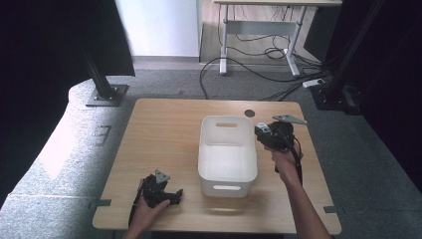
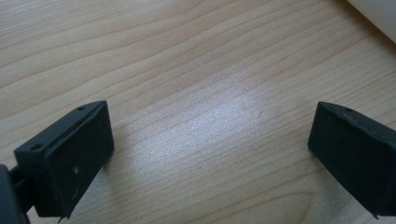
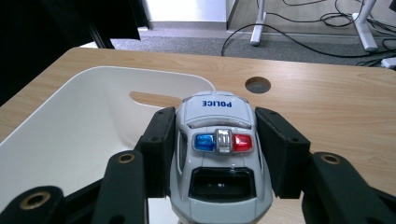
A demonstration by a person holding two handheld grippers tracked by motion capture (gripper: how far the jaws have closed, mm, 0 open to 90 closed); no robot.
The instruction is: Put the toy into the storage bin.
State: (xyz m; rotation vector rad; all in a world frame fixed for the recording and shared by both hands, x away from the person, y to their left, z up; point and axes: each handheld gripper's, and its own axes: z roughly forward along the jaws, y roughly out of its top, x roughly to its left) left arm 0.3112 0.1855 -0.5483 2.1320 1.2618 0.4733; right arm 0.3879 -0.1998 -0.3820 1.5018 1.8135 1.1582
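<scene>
A white toy police car (image 3: 218, 149) with blue and red roof lights sits clamped between the jaws of my right gripper (image 3: 217, 140), held above the right rim of a white plastic bin (image 3: 84, 121). From above, the right gripper (image 1: 272, 134) with the toy car (image 1: 263, 130) hovers at the bin's (image 1: 227, 179) right wall, near its far end. The bin looks empty. My left gripper (image 1: 171, 195) rests low on the table near the front left, jaws wide apart over bare wood (image 2: 210, 121), nothing between them.
The wooden table (image 1: 164, 129) has a round cable hole (image 1: 249, 113) behind the bin. A corner of the bin (image 2: 378, 14) lies past the left gripper's right jaw. Beyond the table lie floor cables (image 1: 268, 55) and a desk frame (image 1: 259, 30).
</scene>
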